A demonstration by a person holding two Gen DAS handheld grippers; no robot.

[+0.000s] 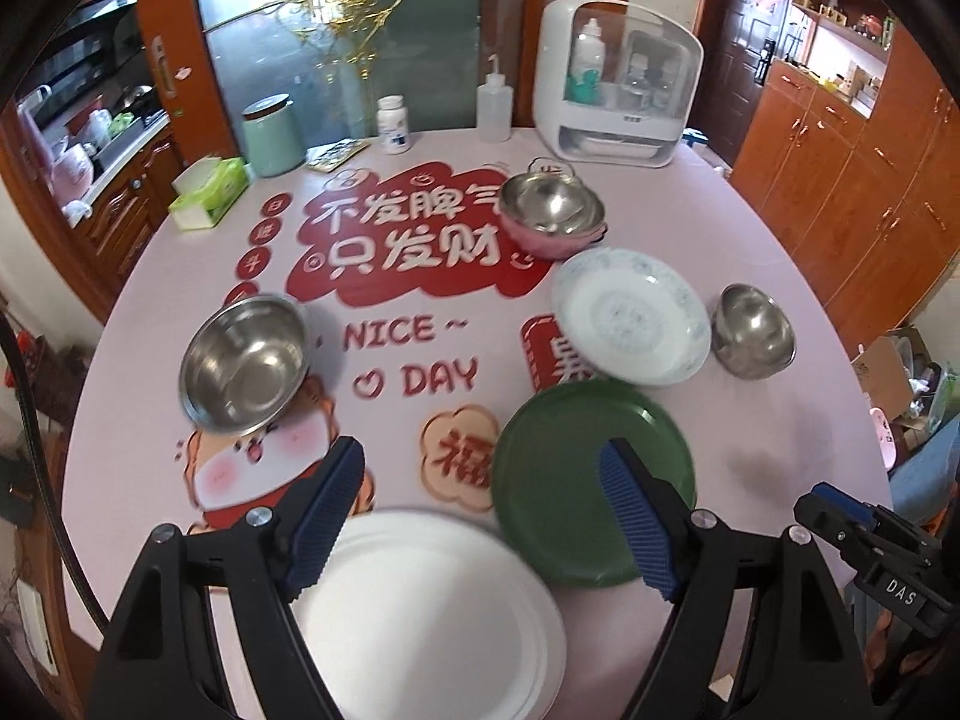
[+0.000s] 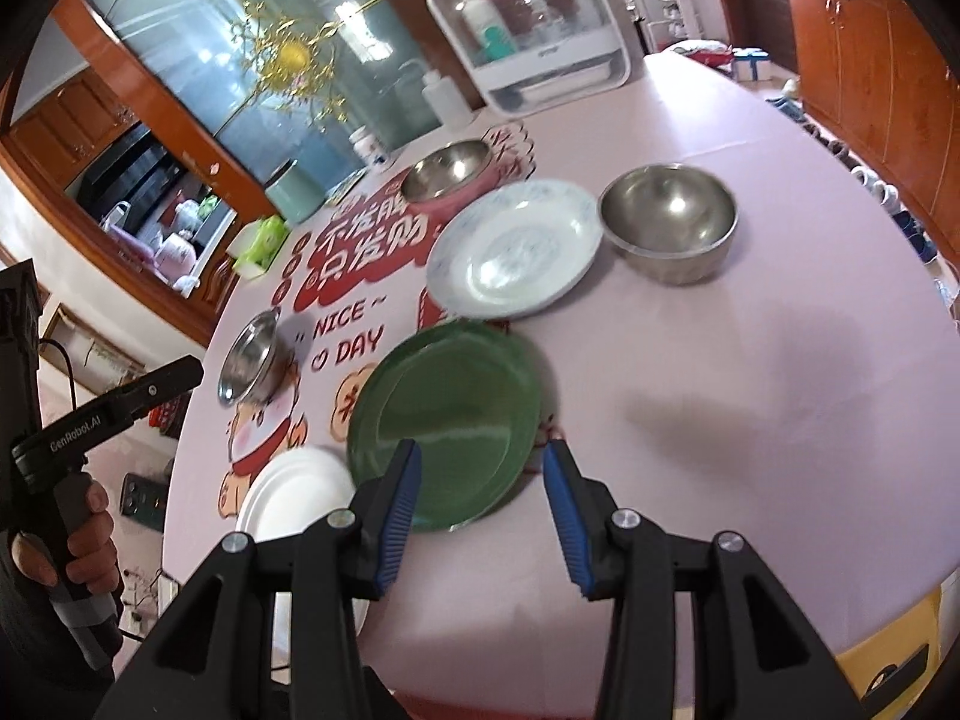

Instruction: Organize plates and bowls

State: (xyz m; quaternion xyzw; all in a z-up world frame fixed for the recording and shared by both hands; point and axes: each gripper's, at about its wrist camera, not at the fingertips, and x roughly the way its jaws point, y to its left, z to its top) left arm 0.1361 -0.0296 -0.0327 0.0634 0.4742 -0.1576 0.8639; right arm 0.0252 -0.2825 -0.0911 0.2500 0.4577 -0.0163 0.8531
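On the pink round table lie a white plate (image 1: pixel 420 606) at the front, a green plate (image 1: pixel 570 480) beside it, and a white patterned plate (image 1: pixel 630 315) behind. A steel bowl (image 1: pixel 246 360) stands at the left, a smaller steel bowl (image 1: pixel 753 330) at the right, and a steel bowl in a pink bowl (image 1: pixel 552 213) further back. My left gripper (image 1: pixel 480 462) is open above the white and green plates, empty. My right gripper (image 2: pixel 480 462) is open over the green plate's (image 2: pixel 444 414) near edge, empty.
At the table's back stand a white dish cabinet (image 1: pixel 618 84), a squeeze bottle (image 1: pixel 495 102), a pill bottle (image 1: pixel 393 123), a green canister (image 1: pixel 273 135) and a tissue box (image 1: pixel 210 192). Wooden cabinets (image 1: pixel 840 168) line the right.
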